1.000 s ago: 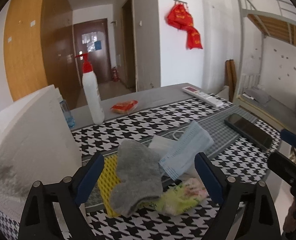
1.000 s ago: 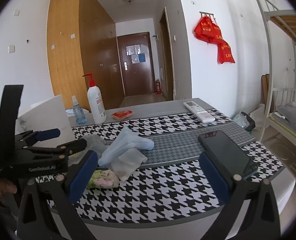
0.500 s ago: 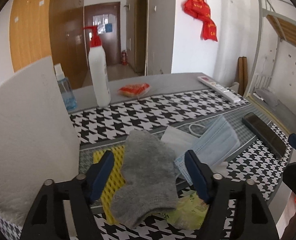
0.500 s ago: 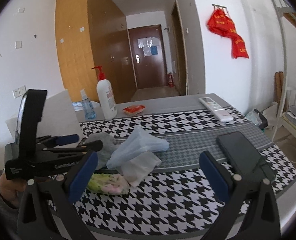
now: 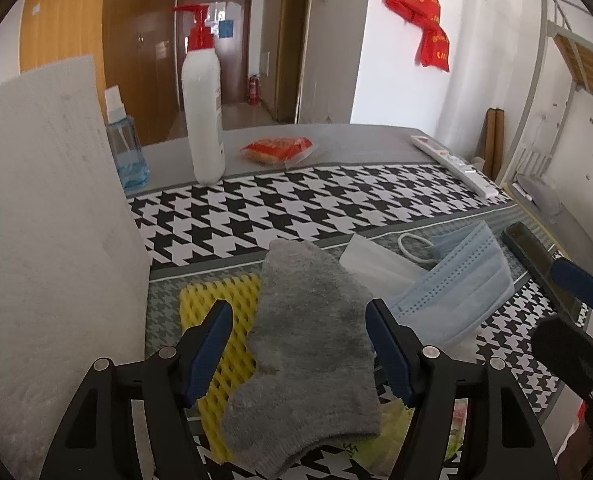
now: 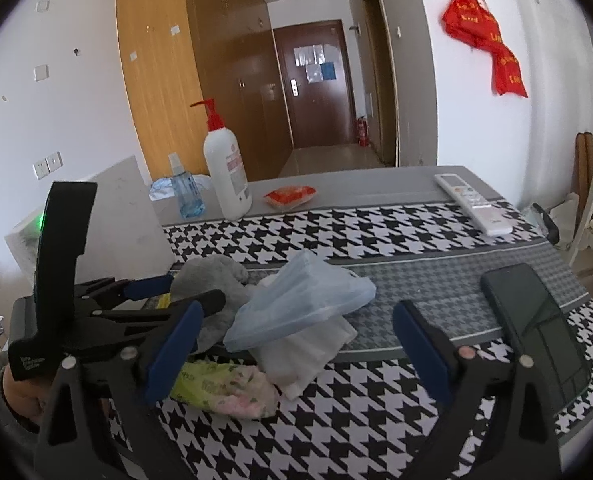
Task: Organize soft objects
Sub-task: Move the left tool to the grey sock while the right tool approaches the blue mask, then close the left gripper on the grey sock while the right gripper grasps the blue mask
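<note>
Left wrist view puts your left tongs [image 5: 298, 344] low over the pile, their blue pads either side of the grey sock [image 5: 308, 344] and apart from it, so nothing is gripped; the jaws stand roughly two-thirds open. The sock lies draped over a yellow foam net [image 5: 220, 312], whose near end it covers. A green patterned packet [image 5: 392, 432] shows only as a sliver under the sock's toe and behind the right-hand finger. Just right of the sock lie a white mask [image 5: 372, 268] and a blue mask [image 5: 464, 284] overlapping it; one ear loop shows, the others are hidden. A white foam board [image 5: 44, 240] fills the left side and blocks whatever stands behind it. At the right edge your right tongs [image 5: 576, 312] are cut off by the frame.

From the right wrist view, your right tongs [image 6: 296, 348] hang wide apart above the worktop [image 6: 376, 232] with the jaws closing; the masks sit in the gap between them and neither pad touches anything. The left tongs cover much of the sock [image 6: 212, 280] here, and the net is barely a yellow fleck. The hand [image 6: 20, 396] holding them is partly out of frame. A phone [image 6: 536, 320] lies well to the right, its near corner behind a finger.
</note>
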`<move>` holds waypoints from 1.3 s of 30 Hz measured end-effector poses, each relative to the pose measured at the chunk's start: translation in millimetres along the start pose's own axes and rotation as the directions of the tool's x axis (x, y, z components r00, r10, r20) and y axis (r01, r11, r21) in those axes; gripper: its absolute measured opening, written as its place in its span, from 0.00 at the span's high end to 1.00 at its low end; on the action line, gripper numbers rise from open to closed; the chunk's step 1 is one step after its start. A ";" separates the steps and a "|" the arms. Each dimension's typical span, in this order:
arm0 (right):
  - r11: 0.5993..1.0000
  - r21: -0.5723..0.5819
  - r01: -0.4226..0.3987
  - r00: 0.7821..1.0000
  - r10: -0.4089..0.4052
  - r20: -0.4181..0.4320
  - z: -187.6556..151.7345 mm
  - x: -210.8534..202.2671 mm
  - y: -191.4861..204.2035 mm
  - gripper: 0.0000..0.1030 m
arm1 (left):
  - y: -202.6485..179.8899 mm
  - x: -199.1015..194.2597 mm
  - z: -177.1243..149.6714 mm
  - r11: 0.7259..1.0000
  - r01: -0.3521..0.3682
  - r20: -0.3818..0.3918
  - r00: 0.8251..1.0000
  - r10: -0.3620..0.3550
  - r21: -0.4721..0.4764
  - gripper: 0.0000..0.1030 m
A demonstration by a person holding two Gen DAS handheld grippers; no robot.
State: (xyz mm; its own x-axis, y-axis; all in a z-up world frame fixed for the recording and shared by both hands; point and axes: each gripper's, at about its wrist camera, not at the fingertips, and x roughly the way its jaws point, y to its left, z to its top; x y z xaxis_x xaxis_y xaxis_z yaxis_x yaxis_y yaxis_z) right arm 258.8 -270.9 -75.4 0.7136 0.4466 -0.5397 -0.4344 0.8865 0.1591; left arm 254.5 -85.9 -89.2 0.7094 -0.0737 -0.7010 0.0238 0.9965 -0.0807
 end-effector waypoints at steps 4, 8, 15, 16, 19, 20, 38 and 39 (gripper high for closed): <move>1.000 0.008 -0.012 0.999 0.013 -0.047 4.4 14.6 -2.1 0.17 | -0.5 0.5 0.5 1.000 -0.008 0.000 1.000 0.008 0.004 0.32; 0.999 0.010 -0.030 0.997 0.031 -0.071 5.6 23.2 -1.2 0.22 | -0.9 4.0 0.5 1.000 -0.007 -0.014 1.000 0.007 0.008 0.38; 0.999 0.000 -0.050 0.993 0.049 -0.108 6.9 34.1 0.0 0.37 | -1.8 8.9 1.0 1.000 -0.006 -0.033 0.999 0.006 0.019 0.48; 0.999 -0.001 -0.048 0.993 0.047 -0.112 7.0 35.5 -0.7 0.39 | -1.8 9.5 1.0 1.000 -0.008 -0.036 0.999 0.009 0.021 0.50; 0.999 0.003 -0.052 0.991 0.052 -0.123 6.2 38.2 -1.7 0.47 | -1.0 11.8 0.8 1.000 -0.011 -0.048 0.999 0.012 0.020 0.54; 0.999 0.004 -0.051 0.991 0.051 -0.124 5.7 38.7 -2.0 0.48 | -0.9 12.0 0.7 1.000 -0.012 -0.050 0.999 0.013 0.020 0.54; 0.998 0.006 -0.056 0.994 0.056 -0.093 8.7 23.7 -7.1 0.81 | -1.6 12.4 -0.1 0.999 -0.009 -0.052 0.999 0.011 0.033 0.74; 0.998 0.010 -0.058 0.994 0.058 -0.087 9.4 21.2 -7.9 0.82 | -1.7 12.3 -0.1 0.999 -0.008 -0.051 0.999 0.009 0.033 0.76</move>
State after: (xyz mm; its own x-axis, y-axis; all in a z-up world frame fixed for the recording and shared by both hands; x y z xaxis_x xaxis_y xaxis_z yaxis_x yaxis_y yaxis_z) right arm 282.5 -267.3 -80.3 0.6363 0.4852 -0.5997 -0.4695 0.8604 0.1980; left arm 263.1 -88.5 -97.8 0.6725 -0.0665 -0.7372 0.0419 0.9978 -0.0518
